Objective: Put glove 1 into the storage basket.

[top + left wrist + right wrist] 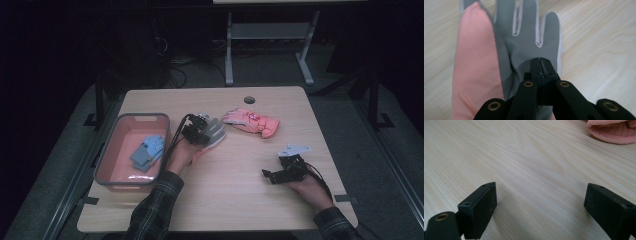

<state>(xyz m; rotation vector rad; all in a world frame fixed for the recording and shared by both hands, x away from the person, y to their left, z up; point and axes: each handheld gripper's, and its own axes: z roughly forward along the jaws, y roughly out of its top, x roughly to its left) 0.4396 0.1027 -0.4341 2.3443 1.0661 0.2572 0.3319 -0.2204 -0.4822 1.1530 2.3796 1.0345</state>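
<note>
Grey mesh fabric of the glove (524, 42) is pinched between your left gripper (541, 65) jaws near its cuff, at mid-worktop just right of the pink bin (106, 155), probably so you can carry it there beside the blue glove (149, 151) already inside. Your right gripper (270, 175) rests near-right, jaws wide and holding nothing, clear of the pink glove (251, 121) lying farther back.

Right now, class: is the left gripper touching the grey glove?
Touching. In the left gripper view, the left gripper has its fingers shut, pinching a fold of the grey glove.
</note>
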